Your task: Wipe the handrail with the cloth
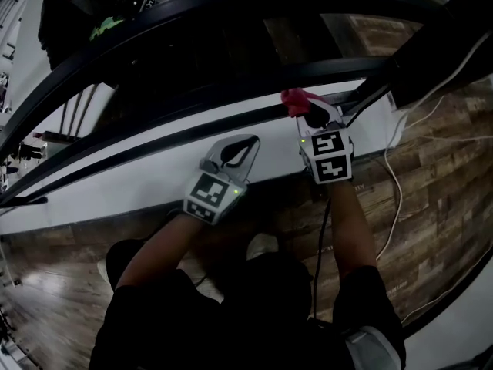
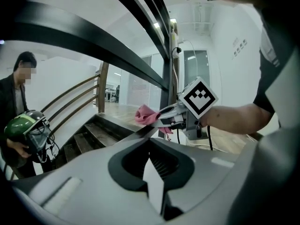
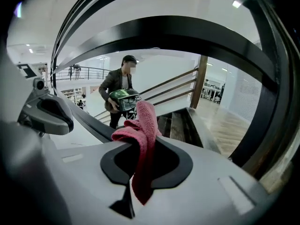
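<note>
A pink cloth (image 1: pixel 294 99) is bunched against the lower black handrail (image 1: pixel 177 136), pinched in my right gripper (image 1: pixel 306 119), which is shut on it. In the right gripper view the cloth (image 3: pixel 146 125) stands up from between the jaws of that gripper (image 3: pixel 139 179) and hangs down between them. A thick black rail (image 3: pixel 187 32) arcs overhead. My left gripper (image 1: pixel 251 140) hovers just left of the right one, near the same rail, shut with nothing in it. The left gripper view shows its closed jaws (image 2: pixel 152 165), and beyond them the right gripper with the cloth (image 2: pixel 146 115).
A person holding a green helmet (image 3: pixel 123 97) stands on the far side of the railing (image 1: pixel 69 14). Wooden stairs (image 2: pixel 89 135) descend beyond. White cables (image 1: pixel 397 191) trail over the wood floor at right. Further black rails (image 1: pixel 231 6) curve above the grippers.
</note>
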Available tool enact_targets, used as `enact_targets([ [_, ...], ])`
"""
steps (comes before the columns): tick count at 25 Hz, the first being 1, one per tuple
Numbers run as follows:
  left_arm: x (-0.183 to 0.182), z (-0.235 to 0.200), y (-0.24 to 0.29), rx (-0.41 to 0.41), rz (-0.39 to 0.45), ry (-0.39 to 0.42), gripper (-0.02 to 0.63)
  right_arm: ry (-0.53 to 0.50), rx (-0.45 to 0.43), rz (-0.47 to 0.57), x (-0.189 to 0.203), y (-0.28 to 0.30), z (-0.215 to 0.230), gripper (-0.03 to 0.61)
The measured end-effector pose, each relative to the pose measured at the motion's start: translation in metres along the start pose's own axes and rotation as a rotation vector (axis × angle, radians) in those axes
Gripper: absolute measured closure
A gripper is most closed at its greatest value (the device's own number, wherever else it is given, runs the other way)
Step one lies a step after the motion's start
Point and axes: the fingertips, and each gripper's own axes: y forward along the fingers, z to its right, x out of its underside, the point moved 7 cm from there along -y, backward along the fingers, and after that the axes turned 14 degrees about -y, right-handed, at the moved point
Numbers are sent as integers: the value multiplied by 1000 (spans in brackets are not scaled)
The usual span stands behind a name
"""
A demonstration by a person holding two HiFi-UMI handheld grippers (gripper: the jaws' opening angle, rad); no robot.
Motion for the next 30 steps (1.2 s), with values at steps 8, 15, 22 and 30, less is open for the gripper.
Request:
enact_targets([
  [8,-3,-8,-20,6,-31,58,614,8,-72,16,-15,4,-27,529],
  [15,2,-24,-43,-5,-30,-42,614,-20,-111,29,-31,11,-54,529],
  [22,0,-41,-72,-18,-33,-31,614,-45,-150,25,-44,18,-77,529],
  [30,6,-59,-103,-11,-66,27,614,-94,-206,9,-64,29,-112,529],
])
